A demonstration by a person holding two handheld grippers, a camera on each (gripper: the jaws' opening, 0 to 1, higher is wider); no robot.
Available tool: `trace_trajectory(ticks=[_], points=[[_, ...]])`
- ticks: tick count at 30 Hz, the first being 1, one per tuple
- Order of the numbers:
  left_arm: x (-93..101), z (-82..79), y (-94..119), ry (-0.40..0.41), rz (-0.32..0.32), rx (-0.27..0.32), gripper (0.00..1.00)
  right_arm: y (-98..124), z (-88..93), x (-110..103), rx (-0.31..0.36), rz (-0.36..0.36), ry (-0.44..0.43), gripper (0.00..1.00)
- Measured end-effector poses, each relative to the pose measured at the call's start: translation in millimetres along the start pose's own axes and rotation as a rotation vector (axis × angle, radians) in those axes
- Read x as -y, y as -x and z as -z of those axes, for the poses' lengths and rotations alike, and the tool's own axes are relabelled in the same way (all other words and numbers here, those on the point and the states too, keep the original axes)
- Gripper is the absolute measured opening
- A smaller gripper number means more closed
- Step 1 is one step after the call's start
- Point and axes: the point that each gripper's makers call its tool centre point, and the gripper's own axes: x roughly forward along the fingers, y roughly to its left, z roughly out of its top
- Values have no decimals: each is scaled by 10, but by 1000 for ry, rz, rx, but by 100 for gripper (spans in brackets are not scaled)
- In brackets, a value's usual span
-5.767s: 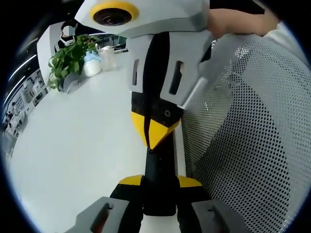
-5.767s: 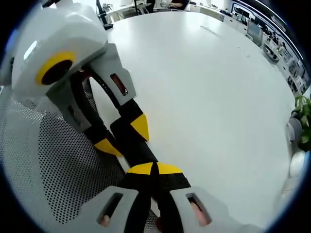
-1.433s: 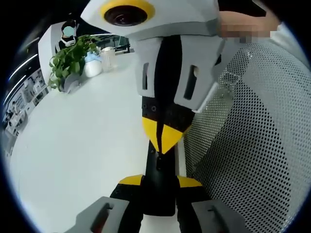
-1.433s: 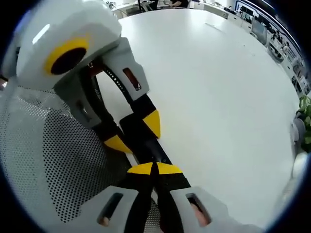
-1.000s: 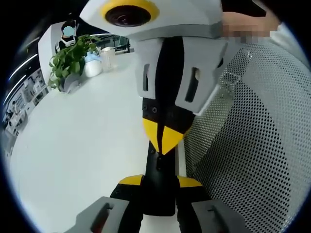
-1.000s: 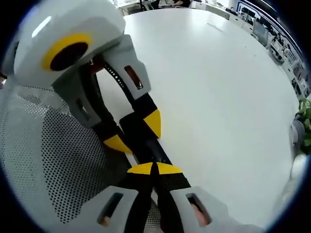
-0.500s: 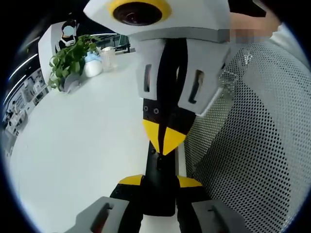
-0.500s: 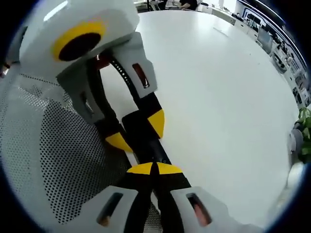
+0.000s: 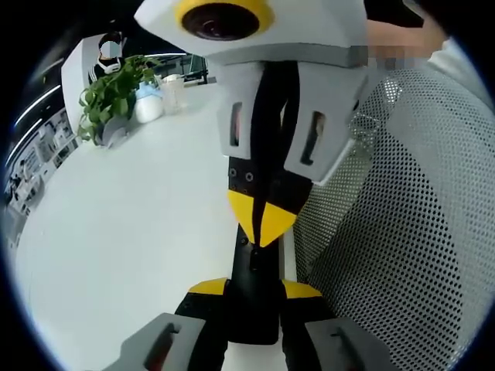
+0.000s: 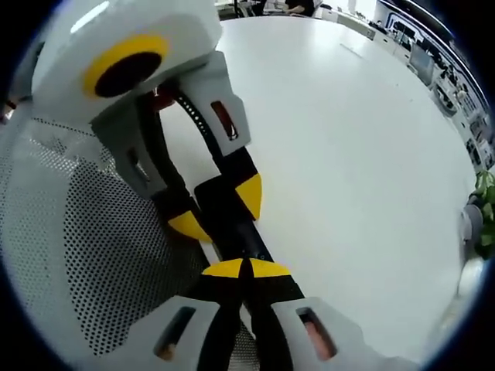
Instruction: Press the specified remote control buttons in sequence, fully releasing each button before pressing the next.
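Your left claw (image 9: 254, 290) grips the remote (image 9: 252, 267); your closed right claw (image 10: 246, 269) presses it, mesh basket (image 9: 402, 232) alongside.

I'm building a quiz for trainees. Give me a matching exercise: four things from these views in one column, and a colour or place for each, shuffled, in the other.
1 remote
2 plant
3 chair
4 table

A green, at the far edge
B white, broad
C black, in the left claw
D grey, perforated

Pairs: 1-C, 2-A, 3-D, 4-B
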Motion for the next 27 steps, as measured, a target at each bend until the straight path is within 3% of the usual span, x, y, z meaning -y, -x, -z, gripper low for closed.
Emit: trace_trajectory(ticks=[4, 14, 27], points=[[1, -1, 1, -2, 0, -2, 25, -3, 1, -15, 2, 7, 52, 0], [1, -5, 2, 2, -6, 6, 25, -1, -8, 4, 0, -8, -32, 0], [3, -9, 3, 5, -7, 9, 25, 19, 61, -60, -30, -32, -4, 0]])
